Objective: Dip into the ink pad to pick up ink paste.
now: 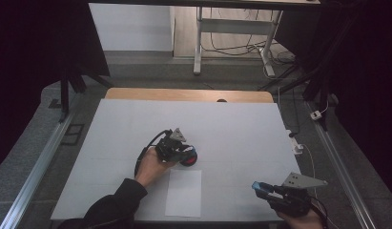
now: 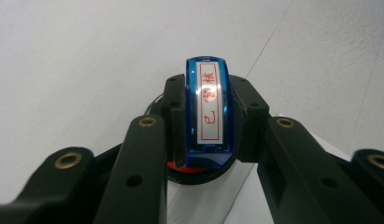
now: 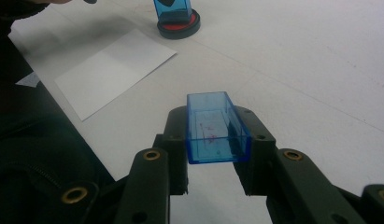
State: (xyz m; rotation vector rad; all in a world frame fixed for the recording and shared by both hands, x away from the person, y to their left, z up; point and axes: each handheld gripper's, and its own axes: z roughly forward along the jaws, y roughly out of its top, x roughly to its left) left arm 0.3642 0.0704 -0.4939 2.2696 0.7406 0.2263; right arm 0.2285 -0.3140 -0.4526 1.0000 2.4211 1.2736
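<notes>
Both tools grip: your left tool (image 1: 183, 153) presses the blue stamp (image 2: 208, 109) onto the red ink pad (image 3: 179, 25) mid-counter (image 1: 241, 129); your right tool (image 1: 265, 190) clamps its blue cap (image 3: 216, 127) at the near right edge, open counter beyond.

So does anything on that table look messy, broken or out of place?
Nothing stands out. The stamp sits upright on the red ink pad, its blue cap is held apart, and the paper lies flat.

A clear blue stamp (image 2: 207, 114) with a white label lettered and framed in red is seen at centre frame. A red ink pad (image 3: 179, 24) in a black rim is shown at upper centre. A translucent blue cap (image 3: 216, 128) is flecked with red. A white paper sheet (image 1: 184, 192) is set on the pale grey worktop (image 1: 241, 129). Black tongs (image 3: 210, 163) are studded with brass rivets.
</notes>
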